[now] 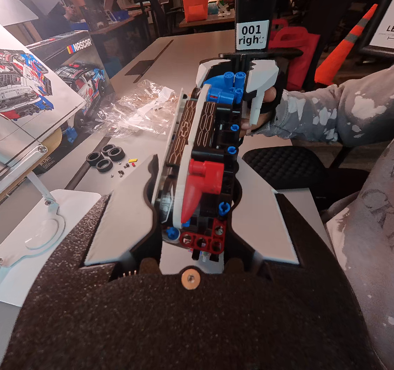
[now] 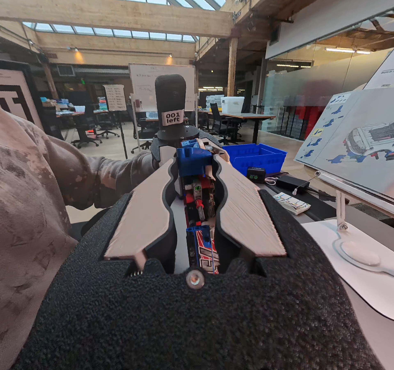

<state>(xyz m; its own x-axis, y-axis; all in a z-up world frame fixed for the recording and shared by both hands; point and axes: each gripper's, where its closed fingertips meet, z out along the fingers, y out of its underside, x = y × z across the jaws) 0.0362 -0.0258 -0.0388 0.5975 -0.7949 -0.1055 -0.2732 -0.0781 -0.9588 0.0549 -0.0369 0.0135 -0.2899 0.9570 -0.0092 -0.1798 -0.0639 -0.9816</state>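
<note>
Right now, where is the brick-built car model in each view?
Left wrist view: the car model stands centre, between this tool's fingers.
Right wrist view: it runs centre, between this tool's fingers.
Shared landmark: the instruction booklet on its stand.

Four black tyres [image 1: 105,157] lie beside small loose pieces [image 1: 128,164] on the surface [image 1: 191,50] — crumpled clear bags [image 1: 140,108] behind, blue bin [image 2: 255,155] apart.

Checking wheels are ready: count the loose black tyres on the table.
4, clustered on the grey table left of the model car: tyres at. Others may be hidden.
</note>
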